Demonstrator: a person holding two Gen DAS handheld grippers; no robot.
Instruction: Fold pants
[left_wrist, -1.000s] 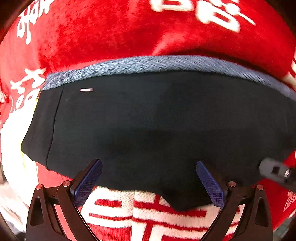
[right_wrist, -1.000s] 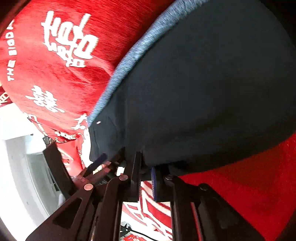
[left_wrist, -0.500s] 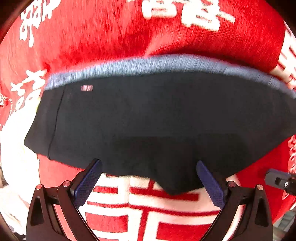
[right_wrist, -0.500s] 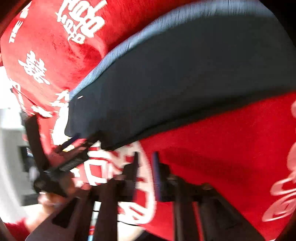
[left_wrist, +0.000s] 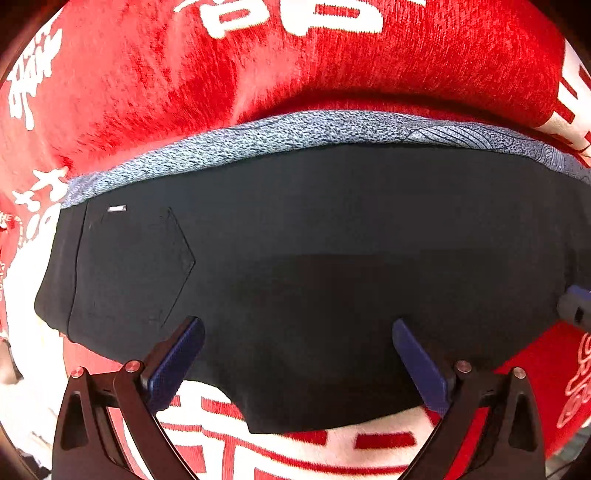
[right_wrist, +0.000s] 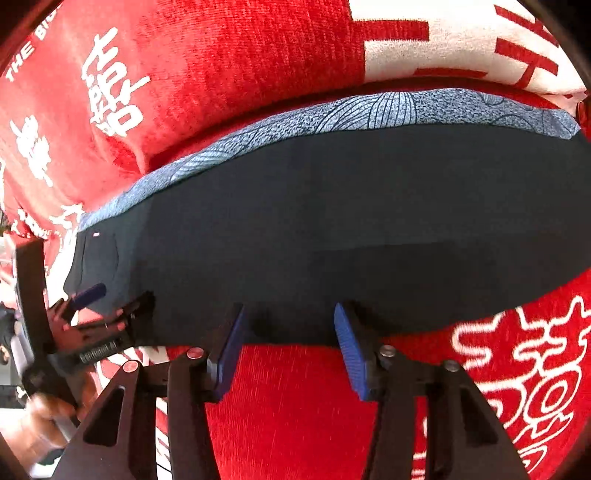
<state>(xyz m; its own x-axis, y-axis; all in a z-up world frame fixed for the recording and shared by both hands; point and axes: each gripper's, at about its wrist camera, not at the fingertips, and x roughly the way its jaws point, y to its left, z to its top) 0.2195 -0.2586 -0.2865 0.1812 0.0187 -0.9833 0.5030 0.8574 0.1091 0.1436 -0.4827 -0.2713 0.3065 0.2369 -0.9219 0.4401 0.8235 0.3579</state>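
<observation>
The black pants (left_wrist: 314, 258) lie folded flat on the red blanket, with a blue-grey patterned band (left_wrist: 295, 133) along the far edge and a small white tag (left_wrist: 116, 208) at the left. My left gripper (left_wrist: 297, 332) is open and empty, its fingers over the pants' near edge. In the right wrist view the pants (right_wrist: 351, 221) stretch across the middle. My right gripper (right_wrist: 290, 317) is open and empty at their near edge. The left gripper (right_wrist: 92, 314) shows there at the pants' left end.
A red blanket with white characters (left_wrist: 258, 66) covers the whole surface, also in the right wrist view (right_wrist: 221, 74). The right gripper's tip (left_wrist: 576, 306) shows at the right edge of the left wrist view. A hand (right_wrist: 44, 413) holds the left gripper.
My right gripper was shut on the pants' edge; it has let go and now stands open. The left gripper stayed open and shifted slightly over the near edge.
</observation>
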